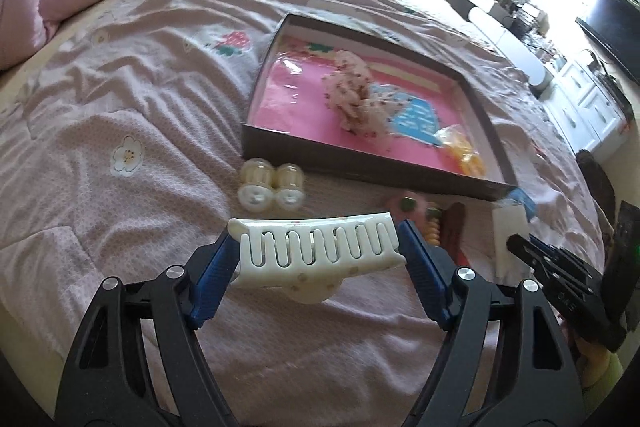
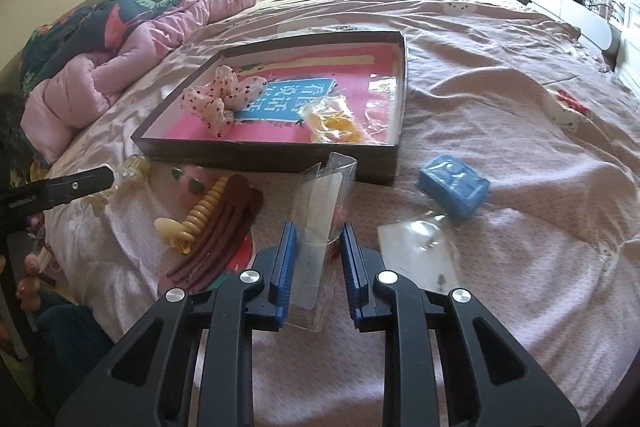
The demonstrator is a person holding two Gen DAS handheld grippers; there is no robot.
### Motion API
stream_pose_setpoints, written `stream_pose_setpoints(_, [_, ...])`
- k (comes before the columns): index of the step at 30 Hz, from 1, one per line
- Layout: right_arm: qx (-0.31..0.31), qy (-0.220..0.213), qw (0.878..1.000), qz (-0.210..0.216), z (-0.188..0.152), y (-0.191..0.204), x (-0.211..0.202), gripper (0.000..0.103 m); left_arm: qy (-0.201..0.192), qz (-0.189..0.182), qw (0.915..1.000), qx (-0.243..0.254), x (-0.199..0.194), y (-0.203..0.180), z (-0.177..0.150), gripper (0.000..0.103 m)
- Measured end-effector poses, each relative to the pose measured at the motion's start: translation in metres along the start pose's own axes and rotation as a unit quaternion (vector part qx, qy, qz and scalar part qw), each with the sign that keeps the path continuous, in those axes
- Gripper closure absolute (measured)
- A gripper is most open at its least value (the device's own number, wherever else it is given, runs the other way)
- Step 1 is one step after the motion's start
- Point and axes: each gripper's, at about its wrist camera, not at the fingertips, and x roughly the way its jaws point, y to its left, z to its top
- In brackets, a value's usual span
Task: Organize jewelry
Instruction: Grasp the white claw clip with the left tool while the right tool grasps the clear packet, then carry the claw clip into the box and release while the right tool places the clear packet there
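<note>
My left gripper (image 1: pixel 318 247) is shut on a white claw hair clip (image 1: pixel 316 253), held by its two ends just above the bed. The dark shallow box (image 1: pixel 256 141) with a pink floor lies beyond it and holds a spotted scrunchie (image 1: pixel 354 97) and a bag of yellow hair ties (image 1: pixel 462 149). My right gripper (image 2: pixel 318 255) is shut on a clear plastic packet (image 2: pixel 322 215) in front of the box (image 2: pixel 280 159). The scrunchie (image 2: pixel 218 99) and the yellow ties (image 2: pixel 336 127) show in the right wrist view too.
Two cream hair rollers (image 1: pixel 272 185) lie left of the box. A brown hair clip (image 2: pixel 218 231), a yellow spiral clip (image 2: pixel 192 221), a blue box (image 2: pixel 454 189) and a clear bag (image 2: pixel 418 247) lie on the pink bedspread. A quilt (image 2: pixel 132 55) is heaped at the left.
</note>
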Motion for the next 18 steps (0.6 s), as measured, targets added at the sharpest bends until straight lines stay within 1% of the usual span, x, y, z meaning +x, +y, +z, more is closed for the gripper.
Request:
stream_pose_setpoints(7, [-0.008,-0.015,1.0,-0.003,-0.004,-0.001,-0.023,0.082,-0.01,-0.016,0.9994,0.03,-0.011,-0.026,-0.006,0.034])
stream_pose_setpoints(14, [-0.007,-0.029,1.0,0.0,-0.004,-0.003,-0.04,0.082,-0.014,-0.027,0.9978,0.059,-0.013,-0.05,-0.008,0.034])
stream_pose_setpoints(18, [-0.004,-0.039,0.999,0.0,-0.001,-0.006,-0.049,0.082,-0.014,-0.033,0.9972,0.065,-0.013,-0.06,-0.009,0.034])
